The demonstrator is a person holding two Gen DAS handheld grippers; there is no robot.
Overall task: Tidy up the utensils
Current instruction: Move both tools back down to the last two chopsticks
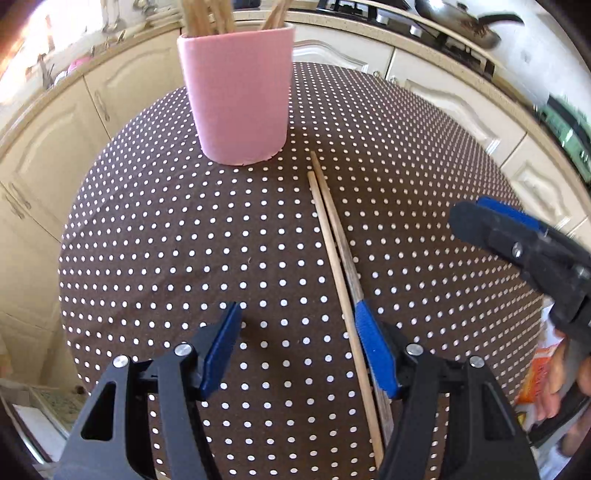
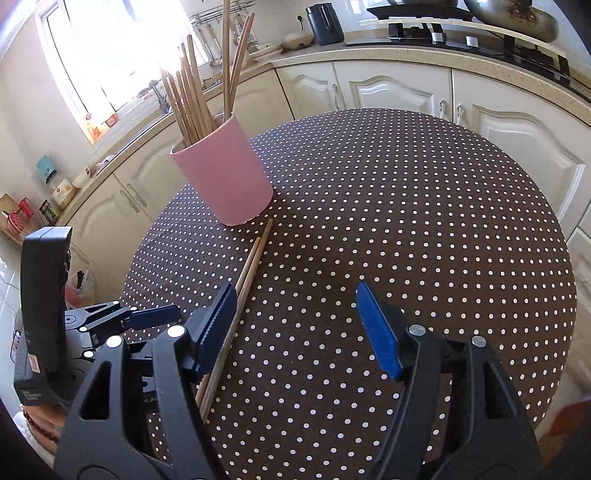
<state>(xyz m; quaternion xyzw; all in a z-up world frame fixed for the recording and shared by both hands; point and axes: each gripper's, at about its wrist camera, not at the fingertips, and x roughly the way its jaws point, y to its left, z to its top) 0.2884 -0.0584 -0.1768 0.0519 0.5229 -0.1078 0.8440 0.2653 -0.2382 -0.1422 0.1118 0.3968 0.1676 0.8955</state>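
Note:
A pink cup stands at the far side of the round dotted table and holds several wooden chopsticks. It also shows in the right wrist view. Two loose chopsticks lie side by side on the cloth, pointing at the cup; they also show in the right wrist view. My left gripper is open just above the table, its right finger beside the pair. My right gripper is open and empty, the pair by its left finger.
Cream kitchen cabinets and a counter curve around the table. A stove with a pan sits at the back right. The right gripper shows at the right edge of the left wrist view. The left gripper shows low left in the right wrist view.

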